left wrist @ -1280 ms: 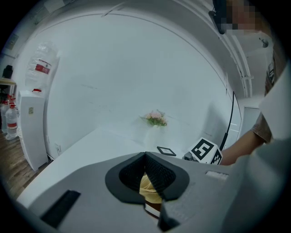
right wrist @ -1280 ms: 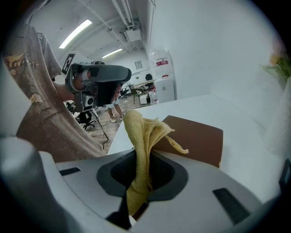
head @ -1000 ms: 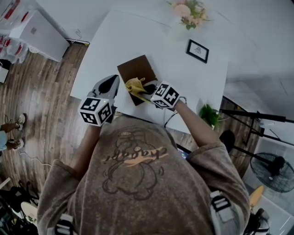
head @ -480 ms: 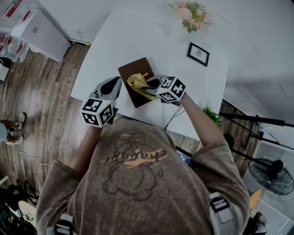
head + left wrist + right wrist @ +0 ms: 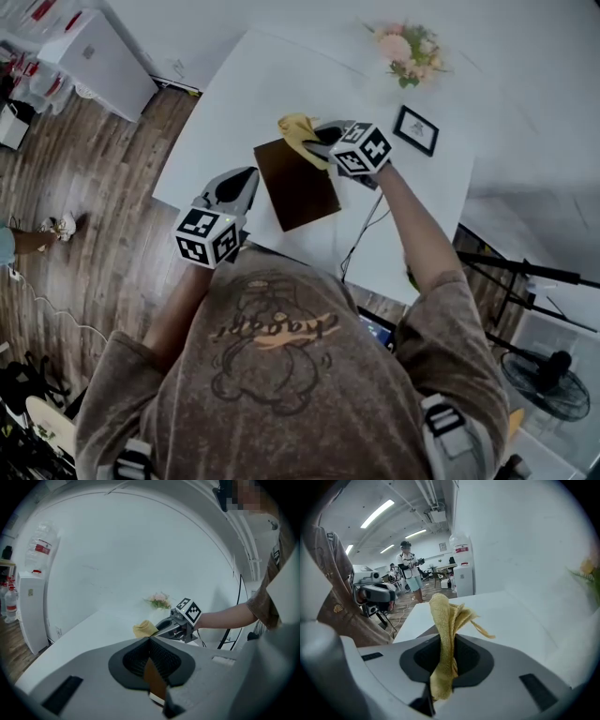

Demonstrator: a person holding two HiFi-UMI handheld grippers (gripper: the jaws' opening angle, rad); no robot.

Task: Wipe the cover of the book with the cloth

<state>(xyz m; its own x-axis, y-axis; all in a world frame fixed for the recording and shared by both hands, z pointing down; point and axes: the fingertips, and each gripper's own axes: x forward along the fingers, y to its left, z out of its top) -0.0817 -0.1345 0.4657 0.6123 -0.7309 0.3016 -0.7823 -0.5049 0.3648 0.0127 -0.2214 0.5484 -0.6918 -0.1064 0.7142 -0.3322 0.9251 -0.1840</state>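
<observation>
Cloth (image 5: 296, 128) at book's (image 5: 300, 186) far edge
Right gripper (image 5: 319, 141) pinches the cloth; left gripper (image 5: 244, 178) is clamped on the book's near edge.

Your left gripper (image 5: 246, 178) held close in front of you, elbow bent, jaws pinched on the book (image 5: 298, 183) edge, your right arm stretched well forward, right gripper (image 5: 319, 142) clamped on the cloth (image 5: 297, 129).
</observation>
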